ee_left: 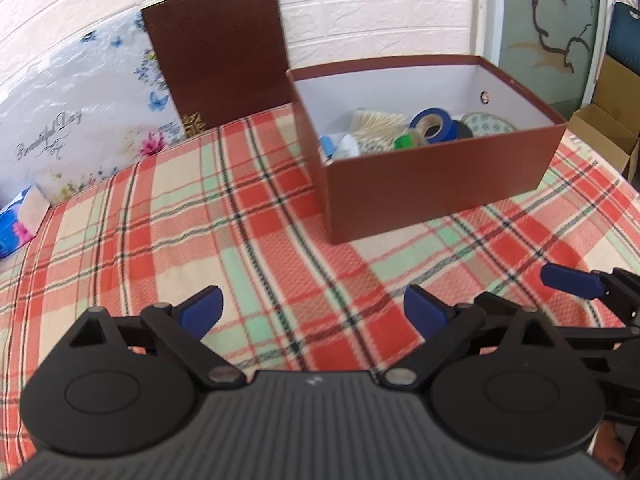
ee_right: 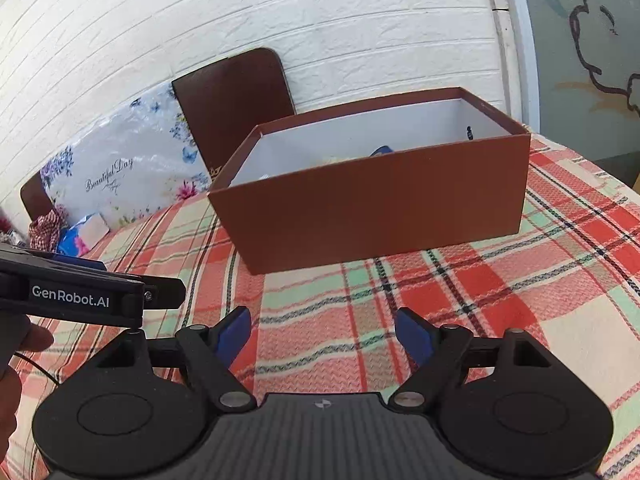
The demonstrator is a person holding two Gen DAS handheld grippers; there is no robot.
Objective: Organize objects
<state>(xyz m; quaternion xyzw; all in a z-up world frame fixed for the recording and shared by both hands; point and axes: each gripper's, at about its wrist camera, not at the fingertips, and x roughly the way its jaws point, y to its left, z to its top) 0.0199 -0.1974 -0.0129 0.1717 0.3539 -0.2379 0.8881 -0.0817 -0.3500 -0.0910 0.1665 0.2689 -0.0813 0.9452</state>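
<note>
An open brown box point(ee_left: 440, 184) stands on the plaid cloth; it also shows in the right wrist view point(ee_right: 376, 208). Inside lie a blue tape roll point(ee_left: 434, 125), a bundle of pale sticks point(ee_left: 376, 126), a green piece point(ee_left: 406, 142) and a round patterned lid point(ee_left: 486, 123). The box's brown lid point(ee_left: 220, 56) leans on the wall behind. My left gripper point(ee_left: 312, 314) is open and empty, low over the cloth in front of the box. My right gripper point(ee_right: 322, 336) is open and empty, beside the left one, which shows at the left edge point(ee_right: 100, 292).
A floral plastic pack point(ee_left: 68, 120) leans on the white brick wall. A blue tissue pack point(ee_left: 18, 224) lies at the cloth's left edge. Cardboard boxes point(ee_left: 608, 136) stand off the table at the right. A red checked cloth point(ee_right: 46, 228) lies far left.
</note>
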